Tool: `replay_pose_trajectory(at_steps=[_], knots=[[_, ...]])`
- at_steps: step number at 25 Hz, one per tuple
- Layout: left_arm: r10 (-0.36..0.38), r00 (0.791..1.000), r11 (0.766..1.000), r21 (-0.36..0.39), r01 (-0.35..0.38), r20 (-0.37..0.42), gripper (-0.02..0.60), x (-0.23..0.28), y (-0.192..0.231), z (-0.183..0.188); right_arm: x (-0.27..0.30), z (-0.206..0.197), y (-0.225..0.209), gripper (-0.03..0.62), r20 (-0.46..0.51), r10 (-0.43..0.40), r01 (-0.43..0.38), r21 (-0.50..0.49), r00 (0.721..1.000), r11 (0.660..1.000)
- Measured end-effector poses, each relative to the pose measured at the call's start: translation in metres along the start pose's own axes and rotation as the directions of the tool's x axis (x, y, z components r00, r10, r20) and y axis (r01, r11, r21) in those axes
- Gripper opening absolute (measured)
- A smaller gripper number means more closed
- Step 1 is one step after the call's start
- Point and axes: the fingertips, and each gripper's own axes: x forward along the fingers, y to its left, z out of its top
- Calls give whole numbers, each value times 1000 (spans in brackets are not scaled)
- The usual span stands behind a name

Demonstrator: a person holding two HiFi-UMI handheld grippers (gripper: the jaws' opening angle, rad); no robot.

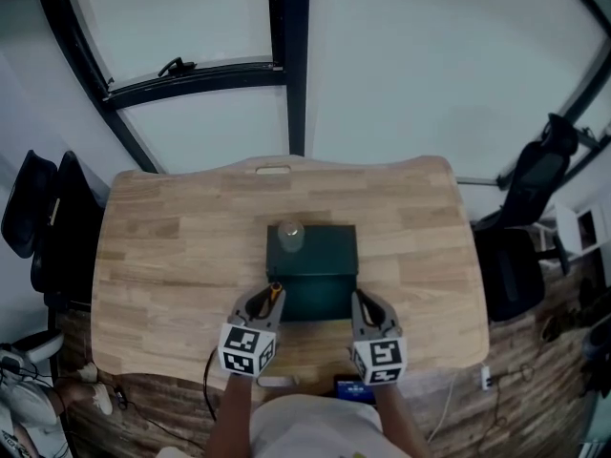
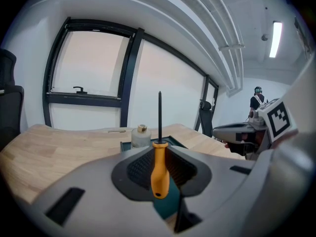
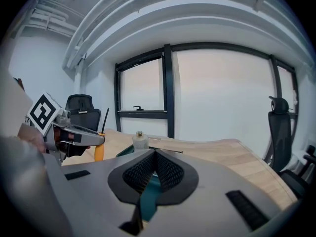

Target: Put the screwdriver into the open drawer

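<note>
Left gripper [image 2: 159,151]: jaws closed on the orange plastic handle of the screwdriver [image 2: 159,174]. The thin dark metal shaft stands upright, pointing to 12 o'clock. The pads are black with a ribbed texture.

Right gripper [image 3: 155,156]: jaws pressed together at the tips, nothing between them.

Head view: both grippers sit near the 6 o'clock edge of the table [image 1: 162,256], one at each front corner of the open drawer [image 1: 329,299]. The screwdriver is over the drawer's corner at about 7 o'clock, held above it and not inside.

The drawer is pulled out toward 6 o'clock from a dark green box [image 1: 329,246], which is rectangular with straight edges.

Room: bare wood lies at 9, 12 and 3 o'clock of the box. The table edges are rounded and the far edge is wavy.

Count: one screwdriver, one box, one drawer, two grippers, and one small pale bottle [image 1: 289,237] with a round cap, standing on the box top at its 10 o'clock corner.

Table: light wooden planks with visible grain.
</note>
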Motion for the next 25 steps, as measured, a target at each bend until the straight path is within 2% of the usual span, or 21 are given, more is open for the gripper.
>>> replay_pose_trajectory(at_steps=[5,14,25], knots=[[-4,1000,1000,4,5,-22,71,4,0,-7,5,-8,4,-2,-49,24,-24,14,999,1000],[-21,997,1000,19,23,-77,71,13,1,-21,12,-14,2,-2,-34,14,-12,40,999,999],[-68,981,994,73,83,-183,71,28,-4,-51,14,-27,2,-2,-86,13,-8,64,996,998]])
